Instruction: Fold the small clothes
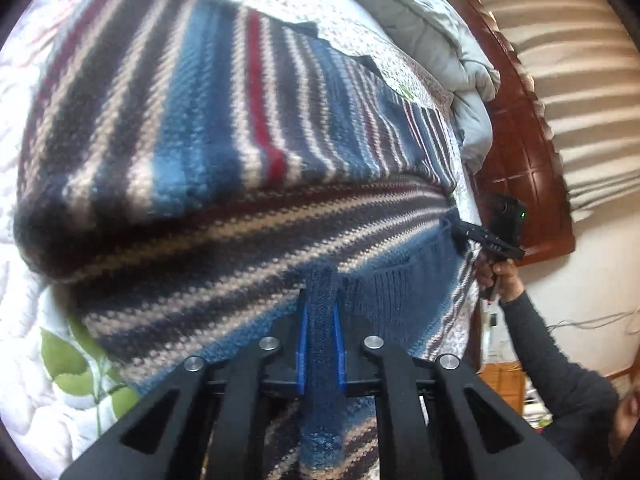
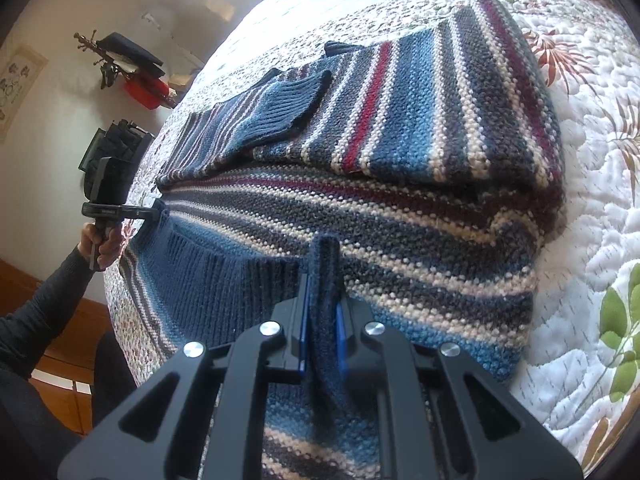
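Between the blue pads of the left hand-held gripper (image 1: 320,332) sits a pinched ridge of the striped sweater's (image 1: 192,132) ribbed hem. The right hand-held gripper (image 2: 322,332) clamps a similar fold of the same edge, well off to the side. Ahead of both, the sweater lies flat on the quilted bed (image 2: 592,184), one sleeve (image 2: 280,108) already folded across it. Gripping two points of the hem probably allows lifting it evenly for the next fold.

One striped sweater (image 2: 400,208) pinched in my fingers (image 2: 303,320), one quilted bed (image 2: 592,240) beyond them, one grey duvet (image 1: 432,20), one coat rack (image 2: 120,68)
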{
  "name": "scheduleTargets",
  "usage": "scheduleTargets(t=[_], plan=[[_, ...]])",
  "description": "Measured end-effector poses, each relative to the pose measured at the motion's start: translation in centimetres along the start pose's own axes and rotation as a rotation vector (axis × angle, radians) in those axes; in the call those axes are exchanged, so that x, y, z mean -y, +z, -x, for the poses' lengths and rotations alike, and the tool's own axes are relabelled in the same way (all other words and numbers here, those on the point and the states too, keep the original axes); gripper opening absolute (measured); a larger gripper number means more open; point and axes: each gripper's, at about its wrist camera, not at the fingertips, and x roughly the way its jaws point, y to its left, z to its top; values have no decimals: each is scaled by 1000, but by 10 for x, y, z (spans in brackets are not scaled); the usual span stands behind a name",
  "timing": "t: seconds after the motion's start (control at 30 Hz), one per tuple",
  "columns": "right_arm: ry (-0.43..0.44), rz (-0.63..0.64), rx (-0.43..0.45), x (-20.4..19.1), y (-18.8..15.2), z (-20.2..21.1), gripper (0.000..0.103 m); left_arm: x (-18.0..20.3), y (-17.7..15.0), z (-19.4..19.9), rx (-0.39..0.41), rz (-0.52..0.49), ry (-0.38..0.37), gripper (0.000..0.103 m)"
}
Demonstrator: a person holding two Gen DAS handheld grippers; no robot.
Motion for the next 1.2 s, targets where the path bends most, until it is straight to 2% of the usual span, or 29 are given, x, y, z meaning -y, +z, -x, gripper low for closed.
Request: scheduleTargets(t=[0.13,0.37,0.6,0.87,1.0,1.2], plan=[[-26,21,32,-9,0,9,8,21,-8,11,83,-62,47,9],[-48,58,80,-28,2,32,8,55,-14,41,198,-124,47,9],[-70,86,170,-48,14,66,8,76,-7,75,317,-169,32,9],[-114,121,241,-58,60,90,8,88,33,101,403,-195,37,9],[-141,123,261,-53,93,87,7,84,64,107,428,-193,57,9],[-177,110,270,-40,141,69,8,65,118,101,423,-163,105,9]])
